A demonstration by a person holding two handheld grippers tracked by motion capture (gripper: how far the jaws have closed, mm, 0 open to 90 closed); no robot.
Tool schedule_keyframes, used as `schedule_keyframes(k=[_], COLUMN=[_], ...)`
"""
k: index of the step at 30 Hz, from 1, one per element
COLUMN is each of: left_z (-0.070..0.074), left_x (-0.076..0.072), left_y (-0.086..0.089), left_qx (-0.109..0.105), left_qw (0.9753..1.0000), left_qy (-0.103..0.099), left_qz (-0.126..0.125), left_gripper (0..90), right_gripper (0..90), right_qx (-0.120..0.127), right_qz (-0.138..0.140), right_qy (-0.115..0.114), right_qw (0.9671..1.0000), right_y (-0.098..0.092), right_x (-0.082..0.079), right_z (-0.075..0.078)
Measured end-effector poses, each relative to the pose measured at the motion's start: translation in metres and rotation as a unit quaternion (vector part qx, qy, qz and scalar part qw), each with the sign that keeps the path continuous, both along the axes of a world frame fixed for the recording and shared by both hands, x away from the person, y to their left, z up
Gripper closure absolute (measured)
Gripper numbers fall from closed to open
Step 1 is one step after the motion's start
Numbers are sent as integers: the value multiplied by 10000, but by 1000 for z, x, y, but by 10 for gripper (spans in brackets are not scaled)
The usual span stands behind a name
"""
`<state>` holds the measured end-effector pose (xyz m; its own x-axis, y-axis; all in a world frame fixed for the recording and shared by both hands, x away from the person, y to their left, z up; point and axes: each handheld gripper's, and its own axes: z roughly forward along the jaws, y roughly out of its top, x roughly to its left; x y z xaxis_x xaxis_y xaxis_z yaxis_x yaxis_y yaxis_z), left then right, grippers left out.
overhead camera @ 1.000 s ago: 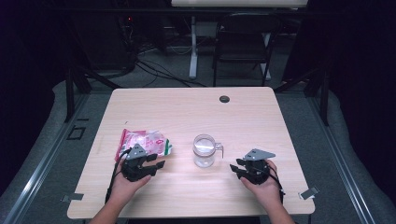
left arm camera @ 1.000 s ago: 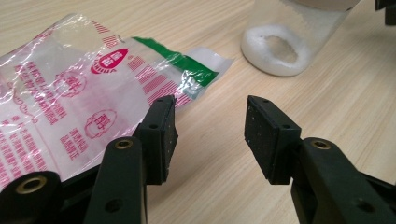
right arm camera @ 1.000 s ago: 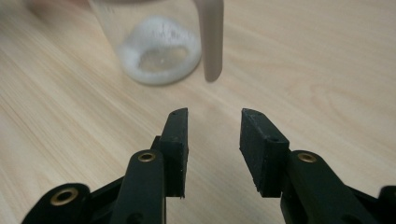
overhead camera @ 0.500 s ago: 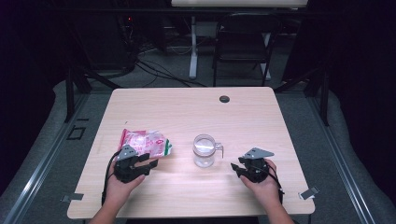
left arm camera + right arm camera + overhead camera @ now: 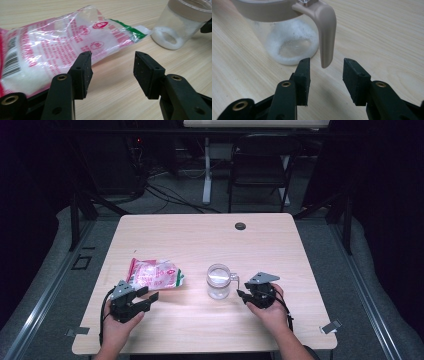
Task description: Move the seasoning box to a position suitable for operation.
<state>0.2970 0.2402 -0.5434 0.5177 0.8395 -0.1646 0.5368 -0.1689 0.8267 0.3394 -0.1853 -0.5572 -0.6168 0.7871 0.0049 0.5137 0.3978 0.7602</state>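
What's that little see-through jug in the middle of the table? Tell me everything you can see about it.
The jug is a small clear cup with a beige rim and a beige handle that curves down and ends free. It stands upright on the wooden table, a little white powder ringing its bottom. A plastic bag lies apart to one side. The right gripper is open, its jaws flanking the handle's tip; nothing grips the jug.

Overhead table [image 5: 200, 235] view; two close gripper views
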Motion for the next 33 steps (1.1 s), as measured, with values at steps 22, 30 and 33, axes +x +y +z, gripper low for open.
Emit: schedule_keyframes(k=[22,30,33], left_z=[-1,-1,0], left_x=[-29,-28,-27], left_y=[29,27,26], left_qx=[167,187,215], left_qw=[9983,9985,9986], left_qy=[7,2,32], left_qz=[563,523,474], left_gripper=[490,491,490], right_gripper=[754,762,764], right_qx=[-81,-169,-212], right_qz=[-110,-73,-33], right_qy=[211,164,144], right_qw=[9997,9997,9997], right_y=[27,27,27], right_x=[34,33,32], right_z=[-7,-6,-6])
